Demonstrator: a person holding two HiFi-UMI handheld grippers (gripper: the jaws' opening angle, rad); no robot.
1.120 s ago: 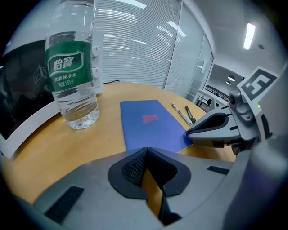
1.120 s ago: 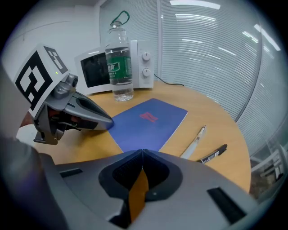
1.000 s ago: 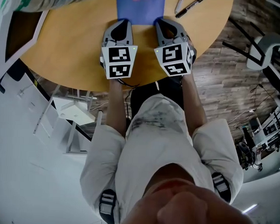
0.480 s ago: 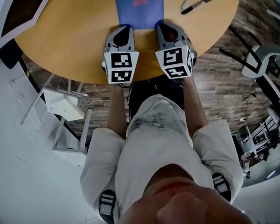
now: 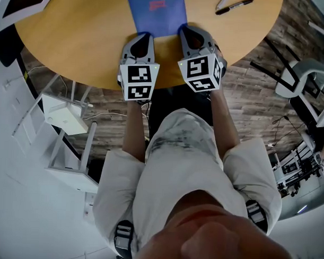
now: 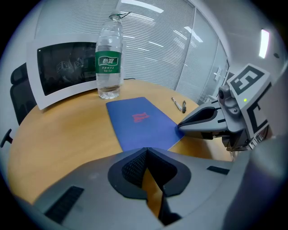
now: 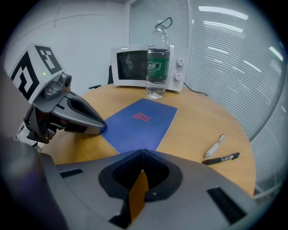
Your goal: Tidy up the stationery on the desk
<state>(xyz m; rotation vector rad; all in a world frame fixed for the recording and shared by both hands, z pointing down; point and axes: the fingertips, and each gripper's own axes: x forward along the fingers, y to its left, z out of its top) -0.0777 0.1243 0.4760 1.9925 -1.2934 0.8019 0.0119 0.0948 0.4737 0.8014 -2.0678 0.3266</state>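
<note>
Both grippers have their jaws together with no gap at the tips. The left gripper (image 5: 143, 35) has its tip on the near-left corner of the blue notebook (image 5: 156, 9) and the right gripper (image 5: 187, 30) on the near-right corner, so the notebook lies straight ahead of both and runs away from them. I can't tell whether a tip pinches the cover or only presses on it; it looks like pressing. Change over the last second: the gripper pair and the notebook went sideways as one unit across the table (image 5: 75, 38). The corners kept the same spot under the tips, and the notebook now sits slightly skewed. The gap from the right gripper to the black marker (image 5: 235, 6) and the white pen (image 5: 222, 2) has widened; both are now well out to its far right and look untouched. The water bottle (image 6: 109, 58) and microwave (image 7: 135, 65) stand beyond the notebook's far end. My read: the notebook is being dragged into position by two-point contact, the pens are still loose, and the tidy-up is at an early stage. Risk: uneven tip pressure will skew it further.
</note>
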